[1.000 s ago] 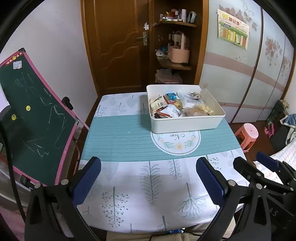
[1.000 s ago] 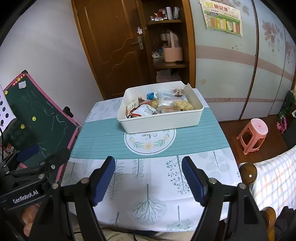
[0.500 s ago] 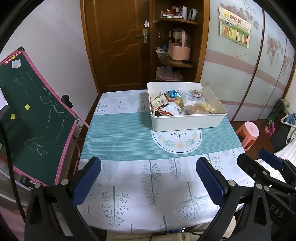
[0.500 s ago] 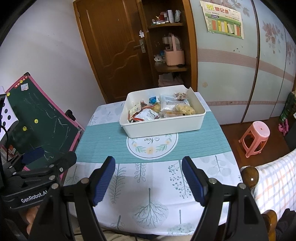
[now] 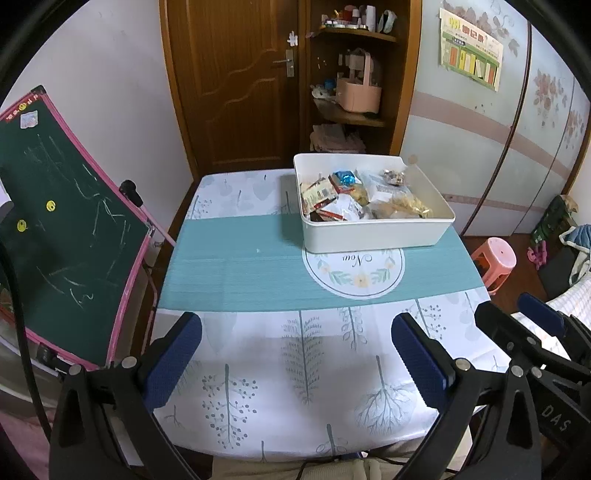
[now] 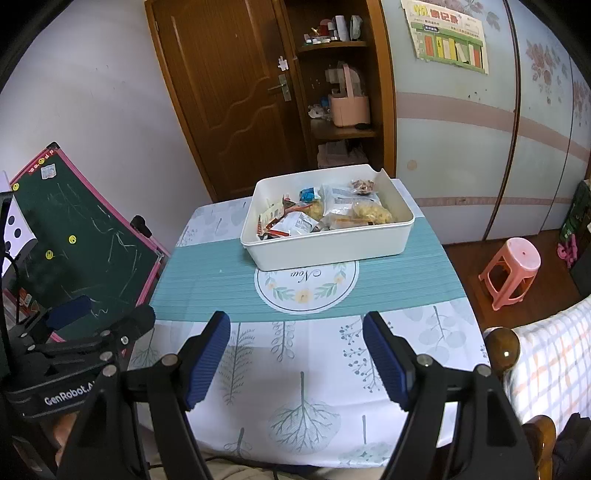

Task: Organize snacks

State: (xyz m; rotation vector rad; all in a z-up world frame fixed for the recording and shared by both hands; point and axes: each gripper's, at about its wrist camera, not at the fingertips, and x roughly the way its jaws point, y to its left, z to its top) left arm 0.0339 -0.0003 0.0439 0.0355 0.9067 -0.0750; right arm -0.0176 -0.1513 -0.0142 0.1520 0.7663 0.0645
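Left wrist view: left gripper (image 5: 295, 354) was held spread and empty over the near table edge, well apart from the white plastic bin (image 5: 373, 232) of crinkled snack packets (image 5: 343, 203). Right wrist view: right gripper (image 6: 295, 350) was likewise spread, nothing pinched, aimed at the bin (image 6: 332, 243), presumably for a reach.

The round white badge (image 6: 306, 286) with a flower wreath, printed on the green band of the tablecloth just in front of the white bin, carried the curly word "Nou". The black body of the left gripper (image 6: 66, 393) read "GenRobot.A". The black body of the right gripper (image 5: 554, 417) showed "DAS". The wall poster (image 6: 445, 35) had writing too small to read.
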